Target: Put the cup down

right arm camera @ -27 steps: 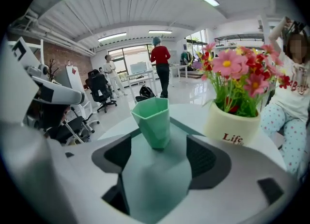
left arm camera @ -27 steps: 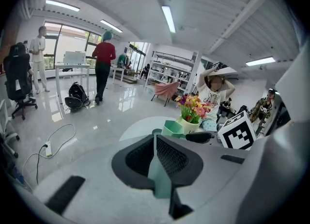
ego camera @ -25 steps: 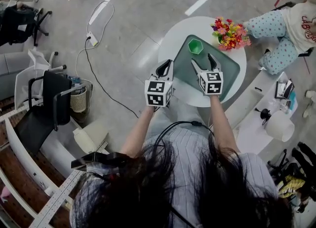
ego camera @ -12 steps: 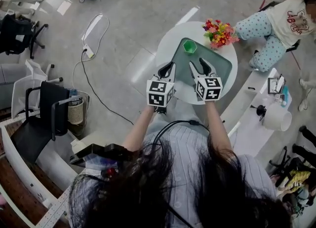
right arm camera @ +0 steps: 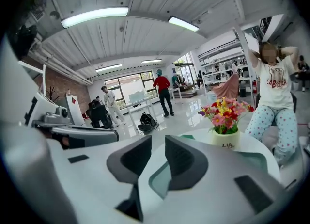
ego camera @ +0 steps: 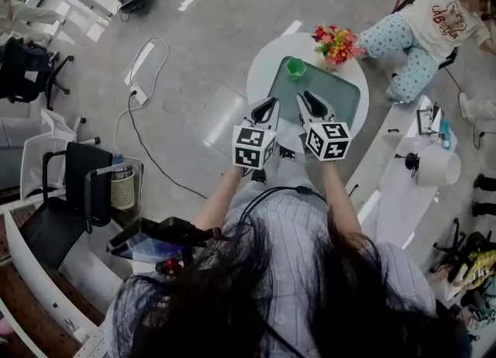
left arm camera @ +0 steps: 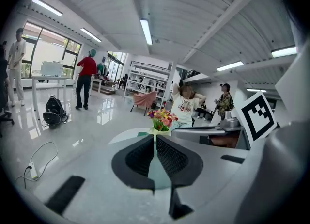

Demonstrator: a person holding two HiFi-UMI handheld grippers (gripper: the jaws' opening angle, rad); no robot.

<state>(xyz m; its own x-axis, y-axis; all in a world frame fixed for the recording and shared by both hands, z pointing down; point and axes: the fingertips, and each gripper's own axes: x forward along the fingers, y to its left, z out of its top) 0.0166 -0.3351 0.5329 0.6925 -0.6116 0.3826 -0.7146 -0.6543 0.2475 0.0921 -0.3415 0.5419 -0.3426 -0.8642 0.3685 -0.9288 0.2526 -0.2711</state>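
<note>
In the head view a small green cup (ego camera: 295, 67) stands upright on the far left corner of a dark green tray (ego camera: 329, 93), on a round white table (ego camera: 267, 66). No gripper touches it. Both grippers hover side by side over the table's near edge, short of the cup. My left gripper (ego camera: 268, 104) (left arm camera: 155, 139) has its jaws together with nothing in them. My right gripper (ego camera: 307, 99) (right arm camera: 158, 143) is closing, a narrow gap still showing between its fingers and nothing in it. The tray (right arm camera: 254, 160) shows beyond the right jaws.
A white vase of bright flowers (ego camera: 335, 43) (right arm camera: 225, 116) (left arm camera: 162, 119) stands at the tray's far edge. A person in dotted trousers (ego camera: 418, 27) sits beyond the table. A white bench (ego camera: 411, 170) with small items runs along the right; a black chair (ego camera: 81, 174) and floor cable (ego camera: 139, 108) lie left.
Both grippers have drawn back from over the tray to the table's near edge. The right jaws have gone from wide apart to nearly together. The cup stays on the tray.
</note>
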